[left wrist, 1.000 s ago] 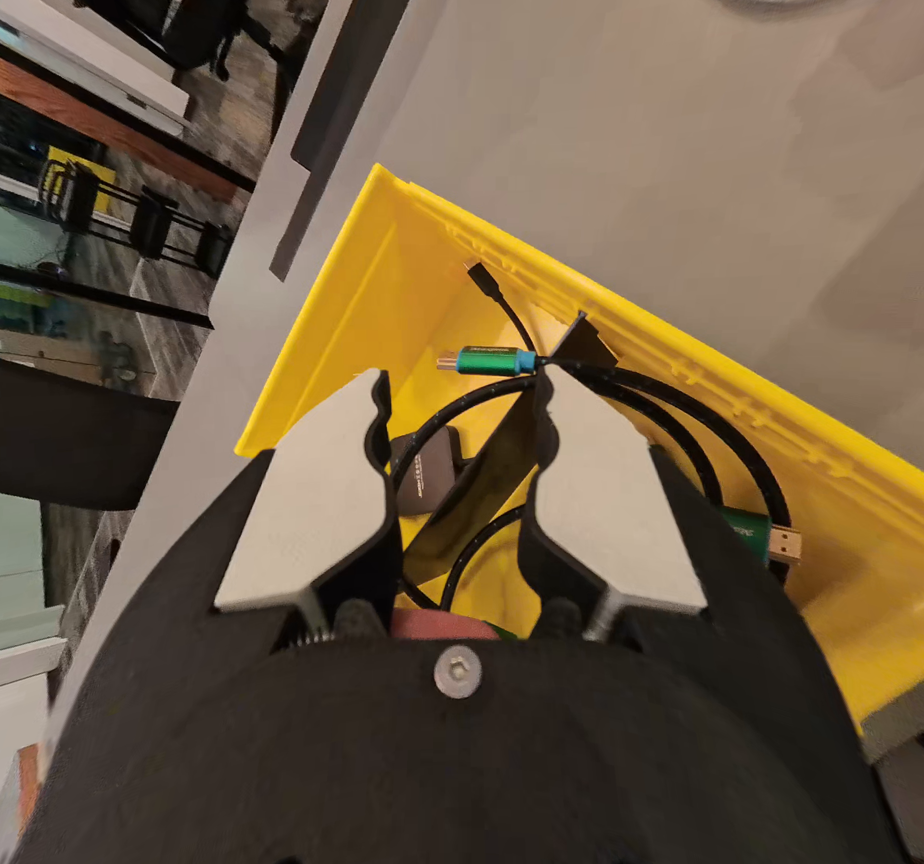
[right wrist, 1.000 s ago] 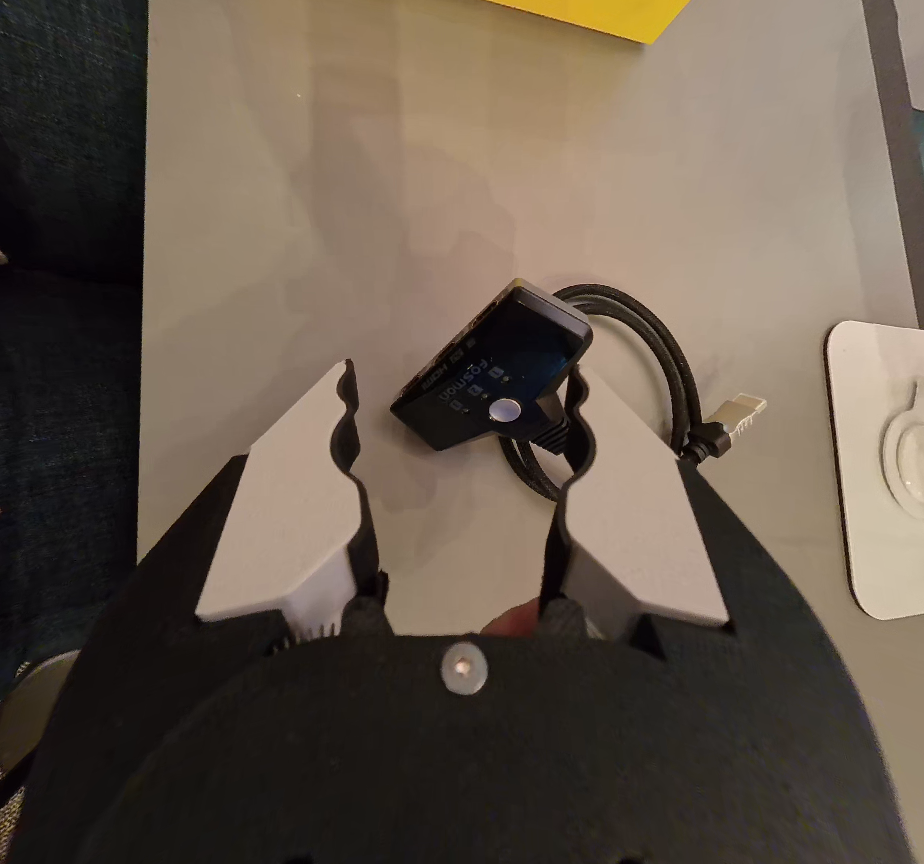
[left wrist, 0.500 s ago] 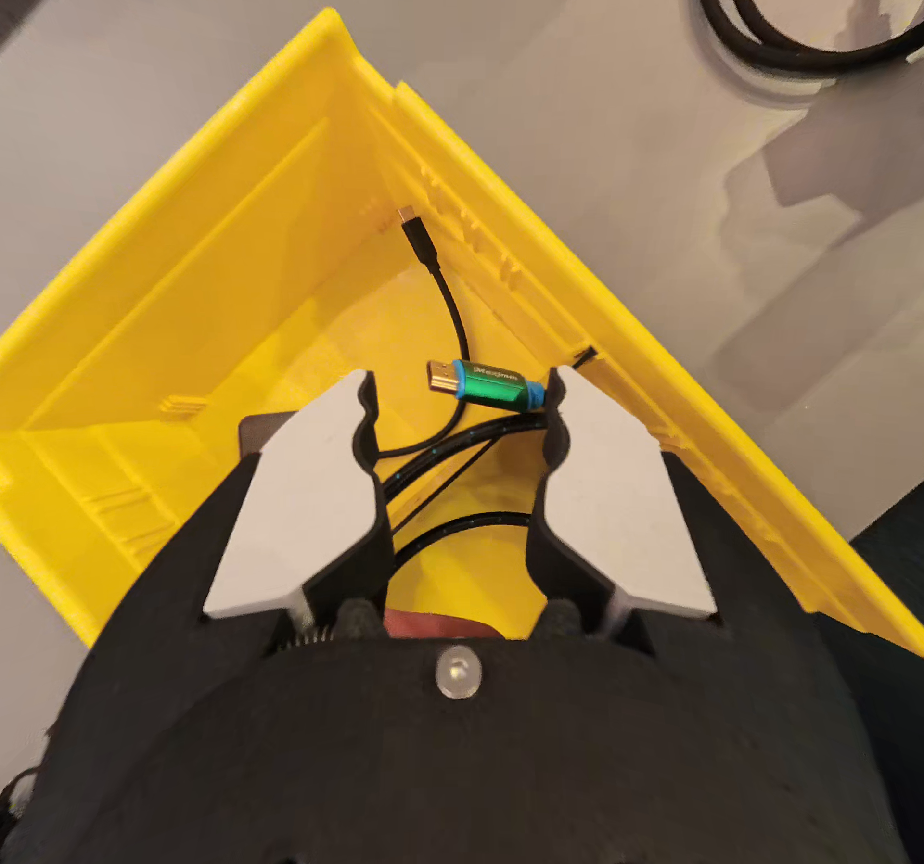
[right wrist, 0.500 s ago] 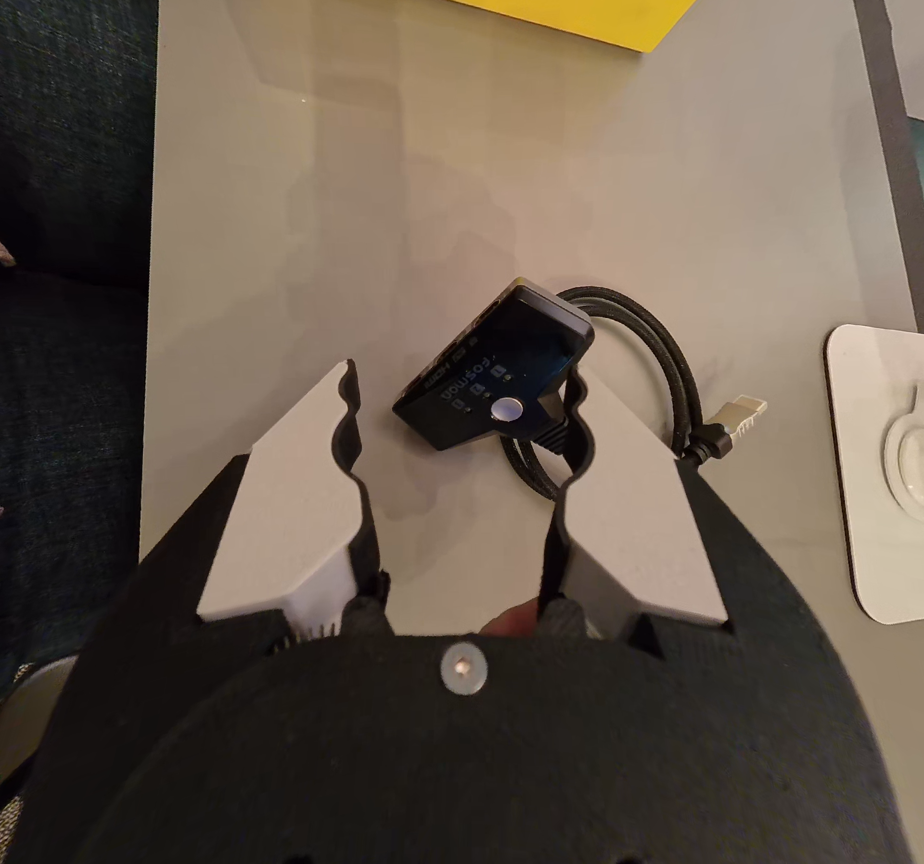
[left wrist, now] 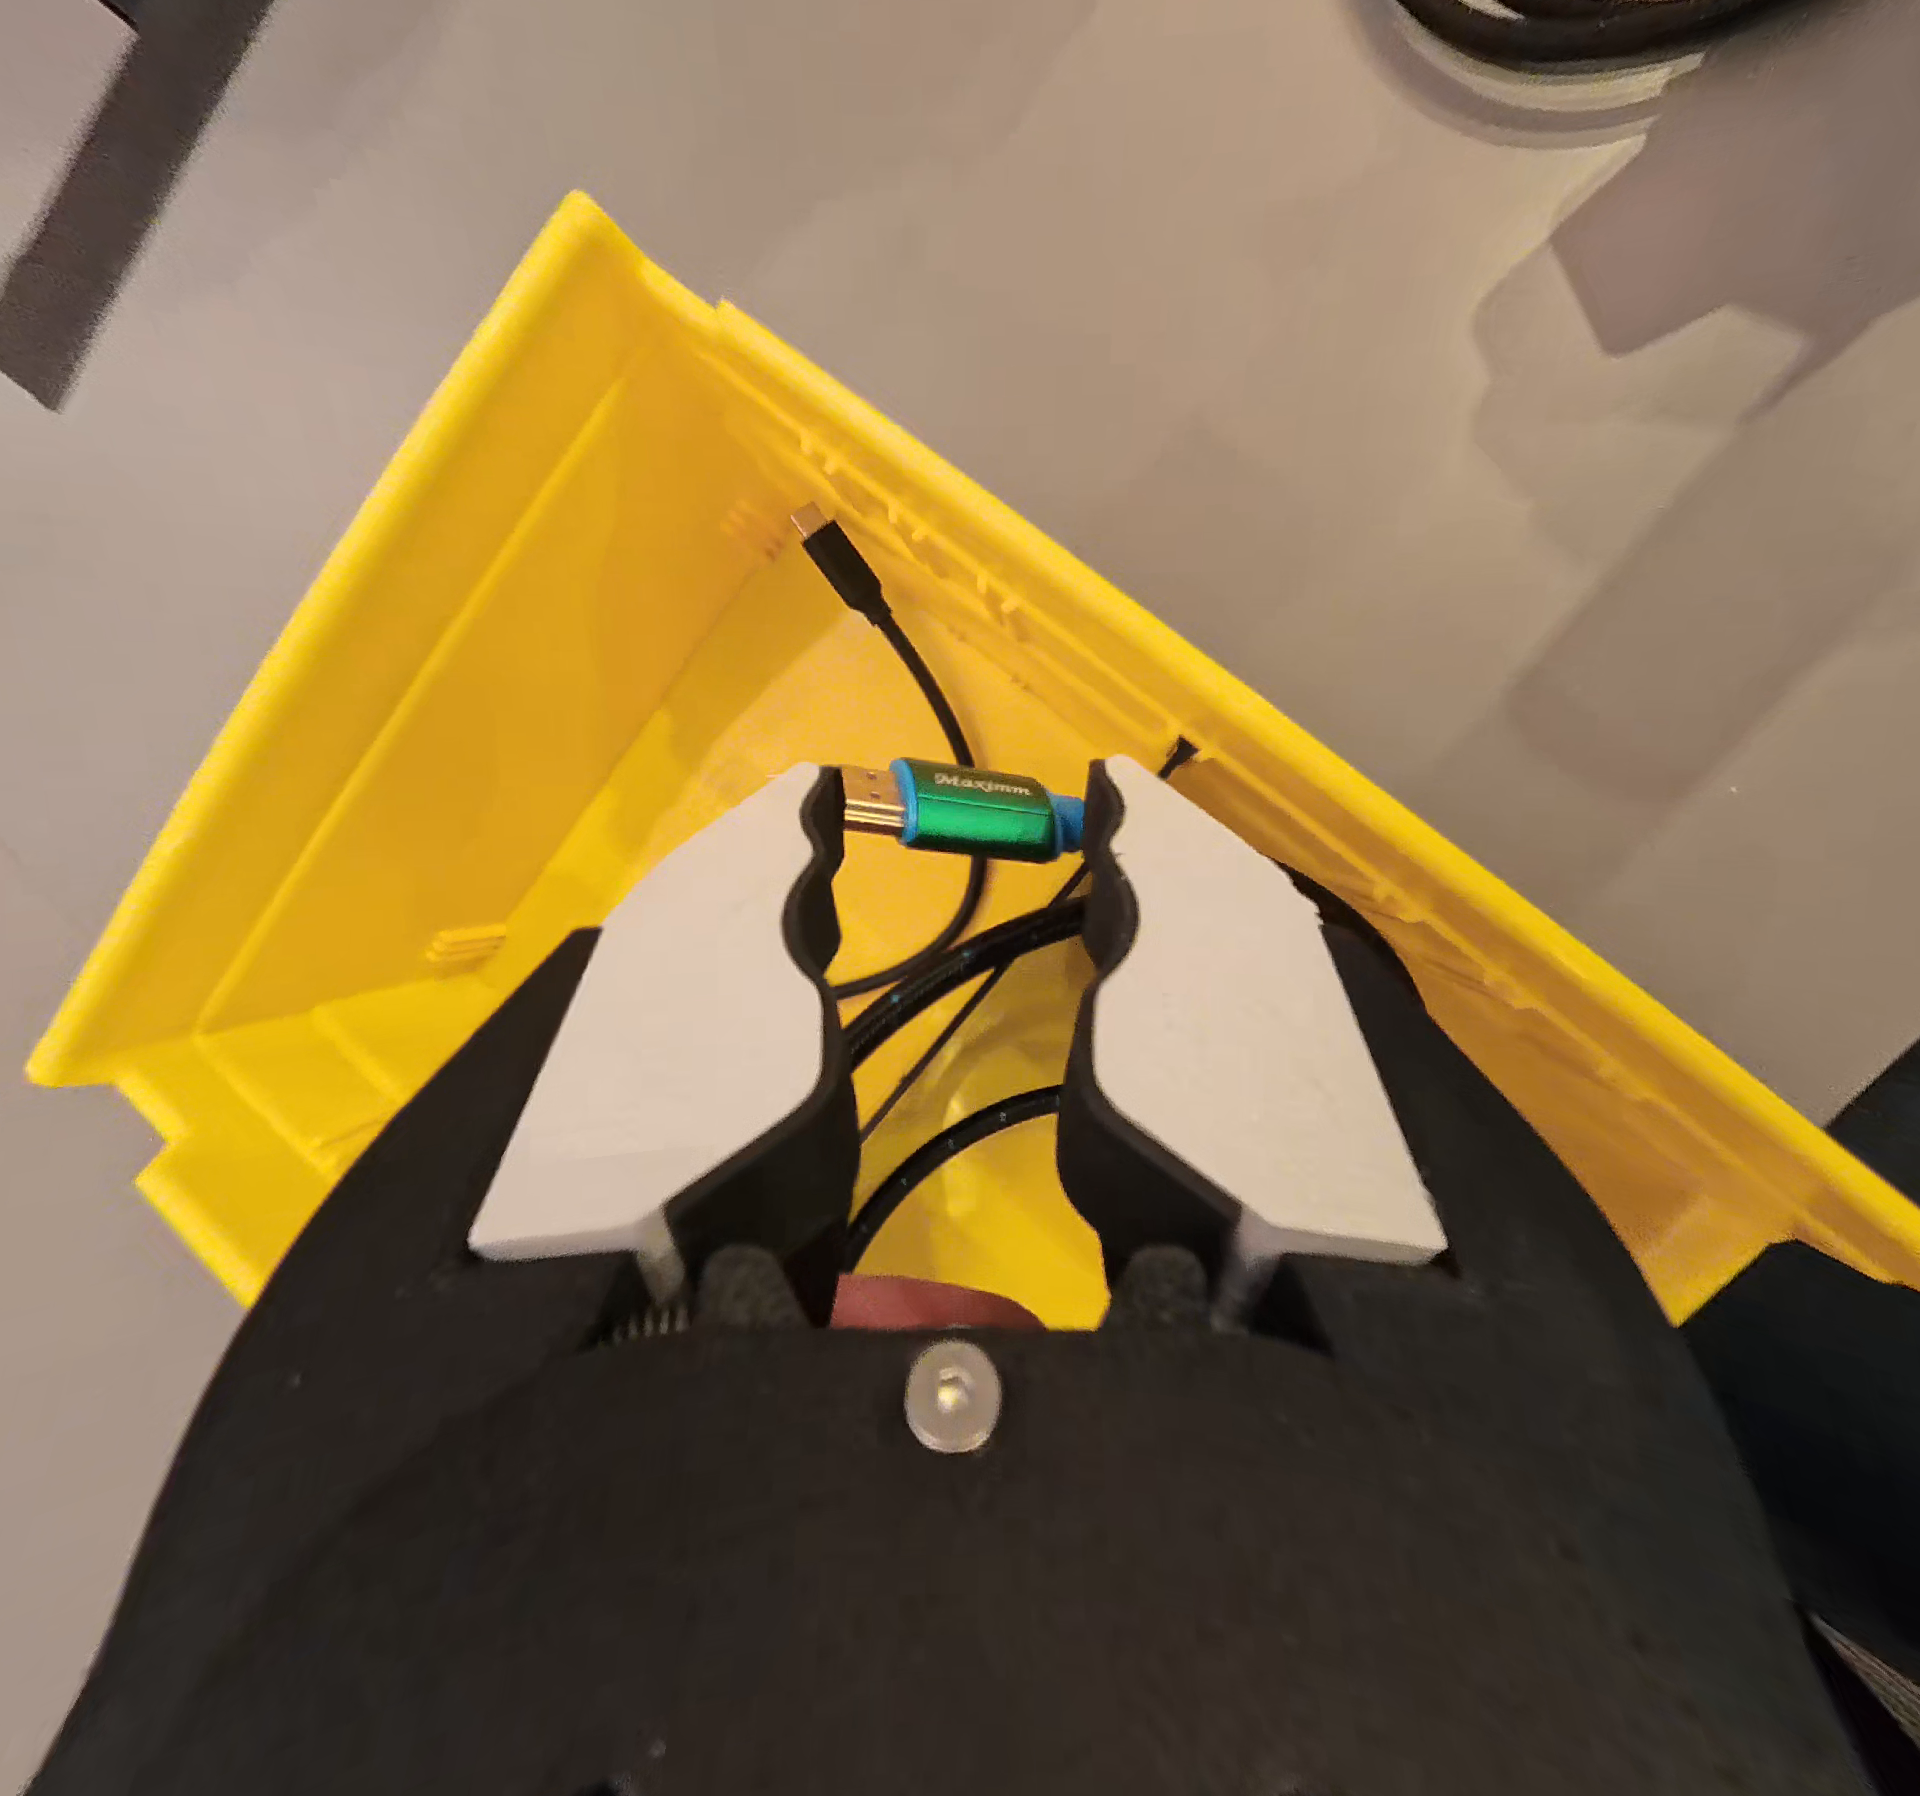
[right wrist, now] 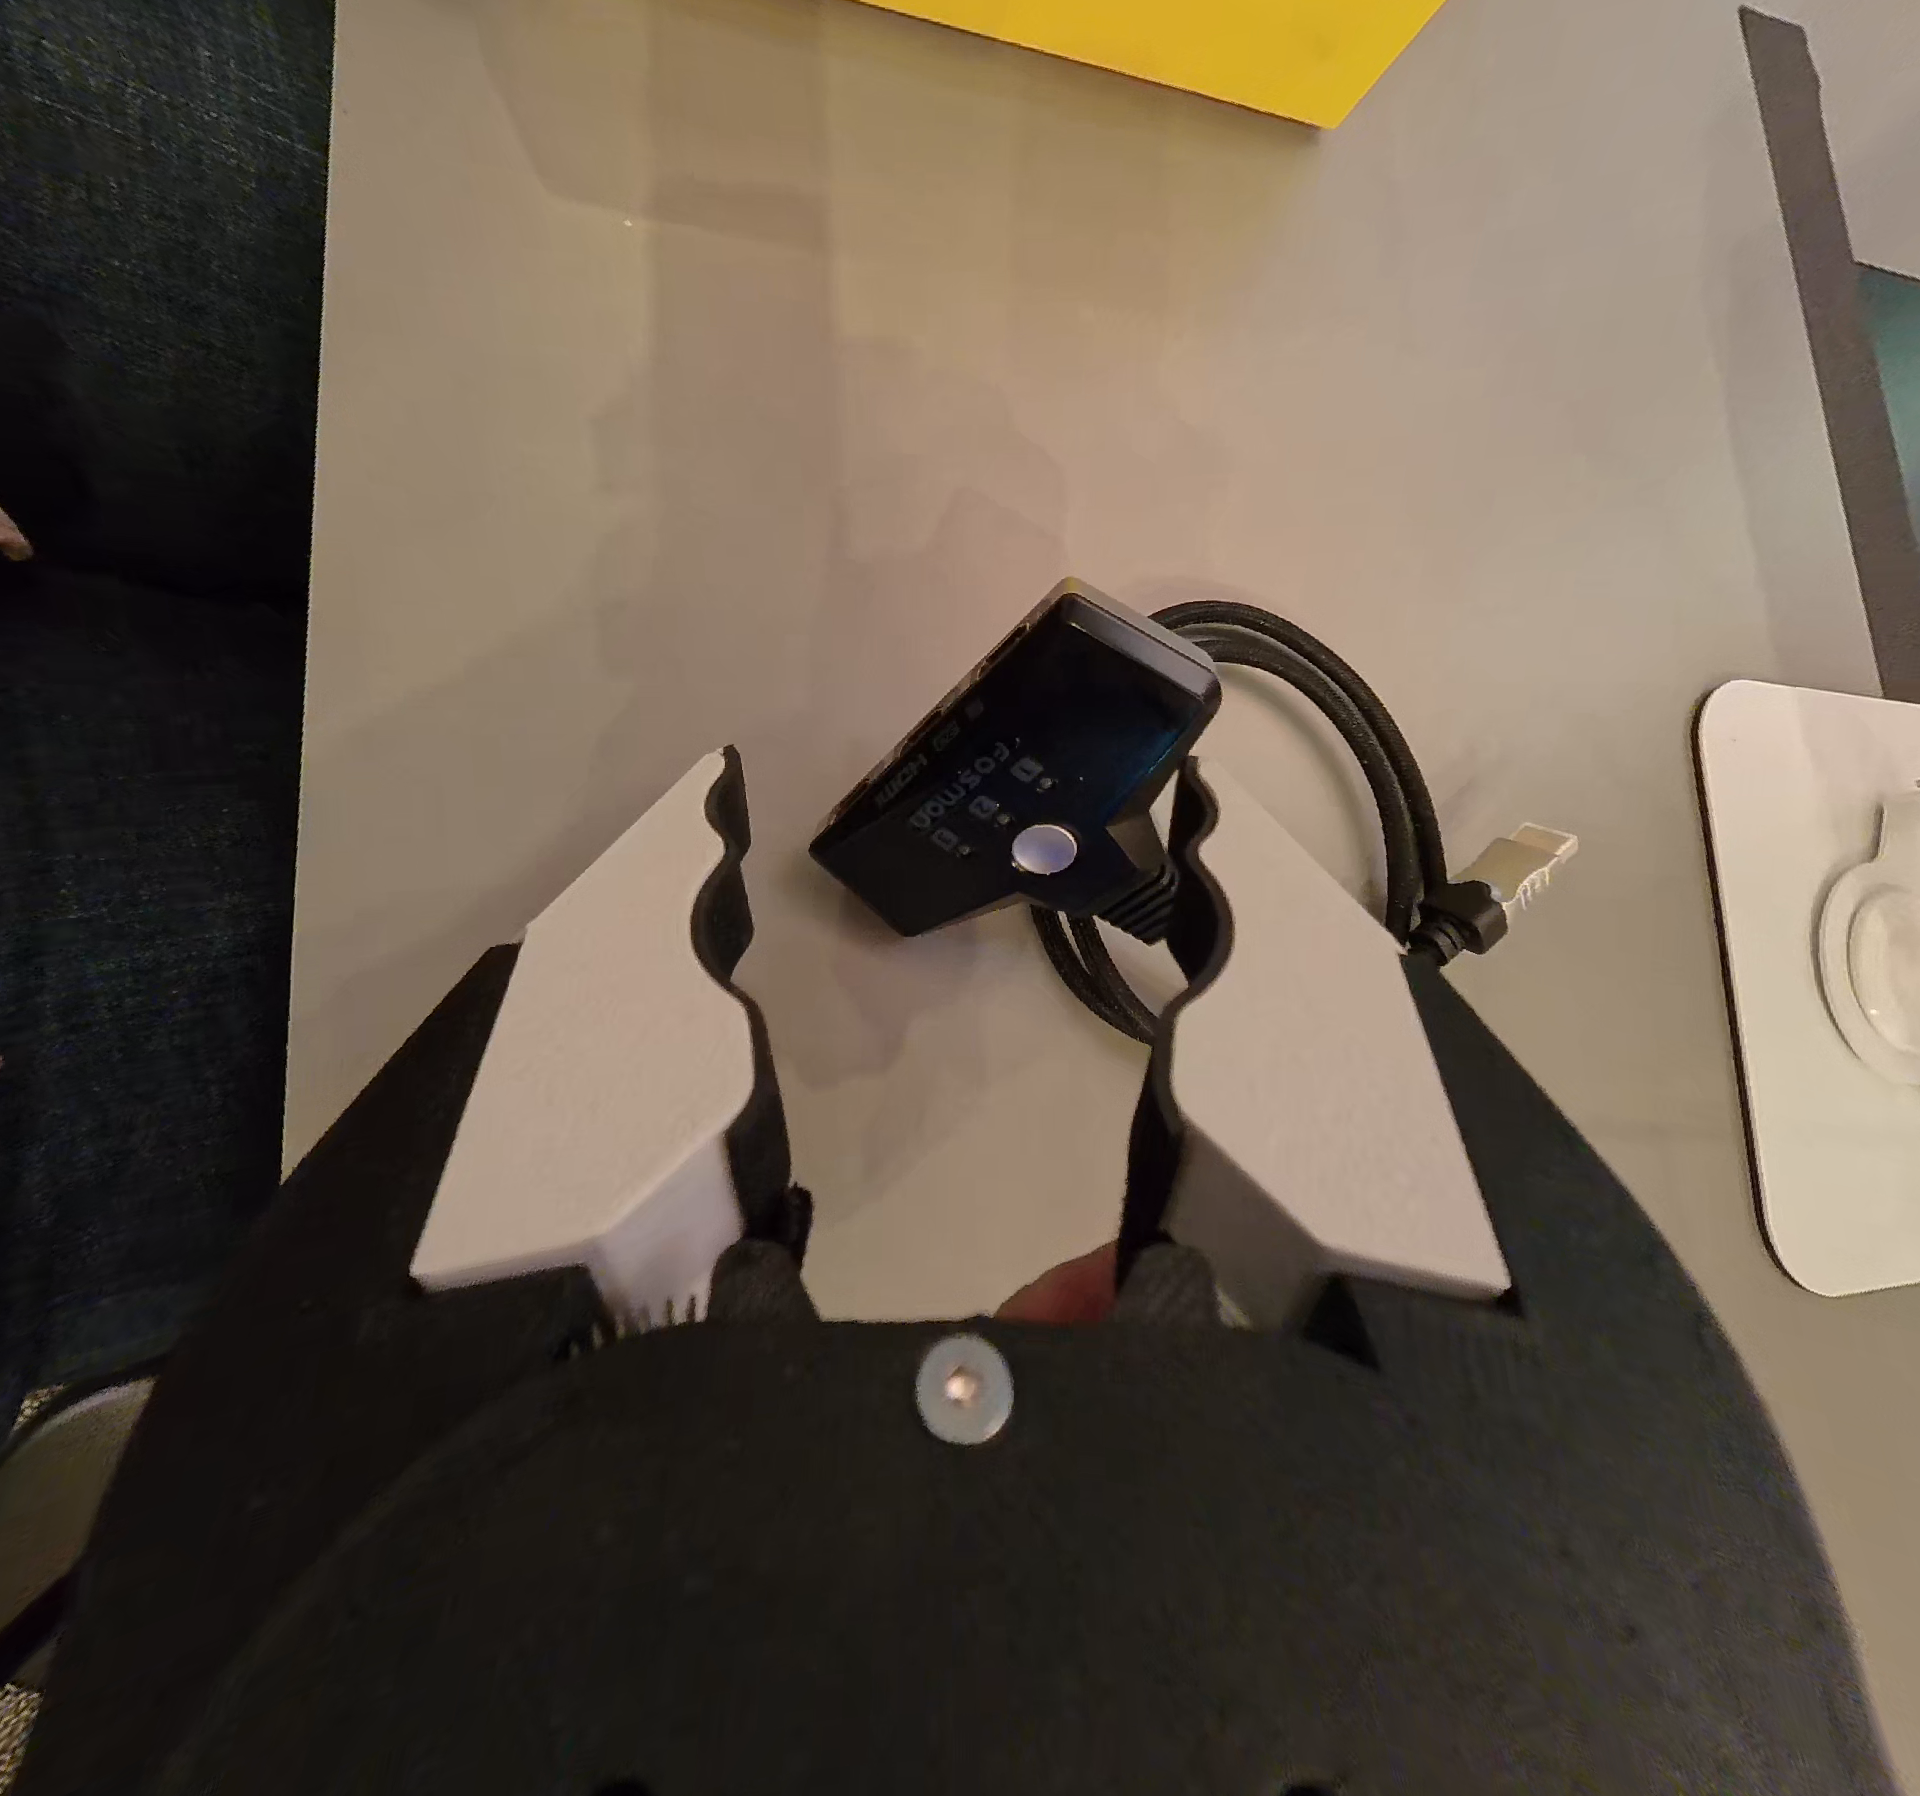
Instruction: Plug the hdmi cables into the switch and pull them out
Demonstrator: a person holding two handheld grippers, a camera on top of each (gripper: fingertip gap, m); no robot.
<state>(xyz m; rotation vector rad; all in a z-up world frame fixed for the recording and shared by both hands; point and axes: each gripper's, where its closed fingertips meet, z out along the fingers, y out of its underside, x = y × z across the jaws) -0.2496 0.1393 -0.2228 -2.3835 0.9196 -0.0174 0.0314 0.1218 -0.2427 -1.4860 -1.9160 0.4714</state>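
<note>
Since half a second ago the left gripper has dropped closer into the yellow bin, so that the green HDMI plug now lies right between its fingertips instead of just beyond them; the right wrist view is almost unchanged. One green plug with a blue collar shows in the bin, its long axis running crosswise to the fingers, gold metal end pointing toward the left finger and blue collar toward the right finger. Both fingers stand apart, released, the plug spanning the gap between the tips; whether either tip touches it cannot be told. One thin black cable with a small connector points up into the bin's far corner, and two thicker black braided cable runs cross the bin floor under the fingers. Outside the bin, one coil of black cable lies on the grey table. The right gripper hovers over the table, also spread wide and gripping nothing. One black switch sits tilted between and just past its tips, long axis slanting from lower left to upper right, its single round silver button toward the gripper. One braided black cable loops from it, ending in one silver plug pointing right. One white pad lies at the right edge.
</note>
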